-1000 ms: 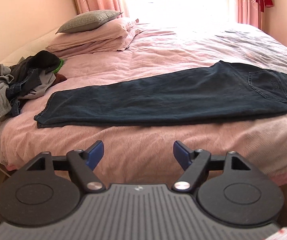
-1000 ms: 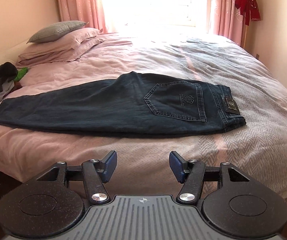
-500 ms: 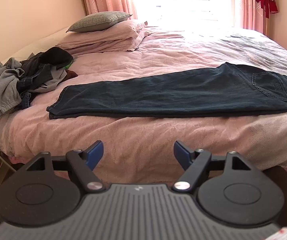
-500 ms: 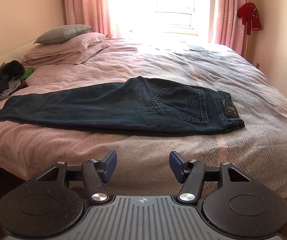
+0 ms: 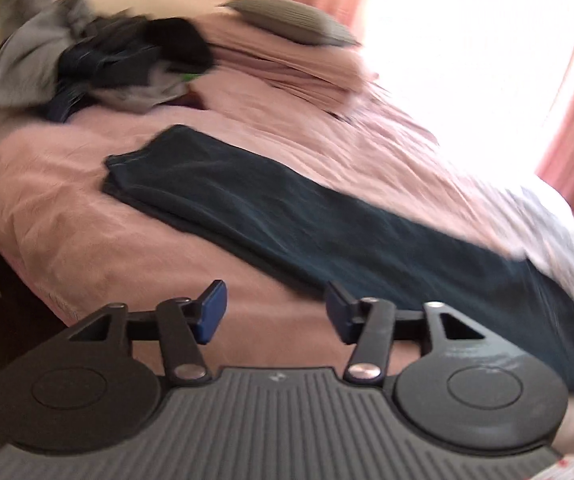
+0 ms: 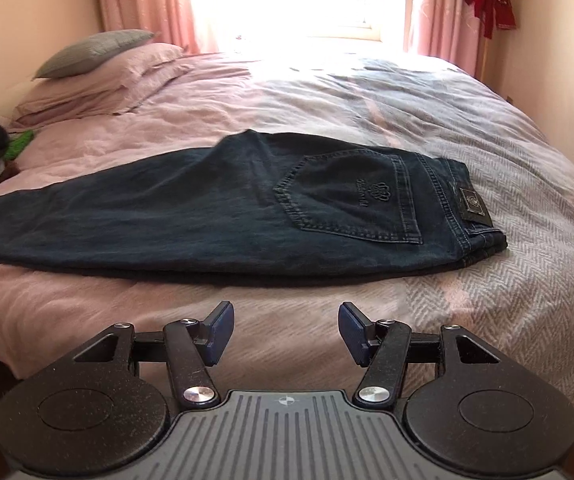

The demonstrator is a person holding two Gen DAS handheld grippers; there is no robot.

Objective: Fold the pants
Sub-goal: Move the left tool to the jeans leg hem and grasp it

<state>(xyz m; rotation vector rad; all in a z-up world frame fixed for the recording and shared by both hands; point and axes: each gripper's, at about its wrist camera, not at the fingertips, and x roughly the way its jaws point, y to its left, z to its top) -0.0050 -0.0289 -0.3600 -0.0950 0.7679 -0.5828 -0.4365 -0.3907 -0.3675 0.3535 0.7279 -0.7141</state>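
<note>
Bare bedspread (image 6: pixel 487 300) before pants (image 6: pixel 167 224); clothes pile (image 5: pixel 99 68) (far corner).

One pair of dark jeans (image 6: pixel 207 224) lies across the near side of one bed (image 6: pixel 487 128). One grey pillow (image 6: pixel 95 50) tops two pink pillows (image 6: pixel 99 88) far left. One heap of clothes (image 5: pixel 87 68) sits left. Two tools: left tool (image 5: pixel 275 312), right tool (image 6: pixel 285 334).

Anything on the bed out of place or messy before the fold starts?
Only the rumpled clothes heap by the pillows. The dark jeans lie flat and straight on the bedspread, already halved lengthwise.
</note>
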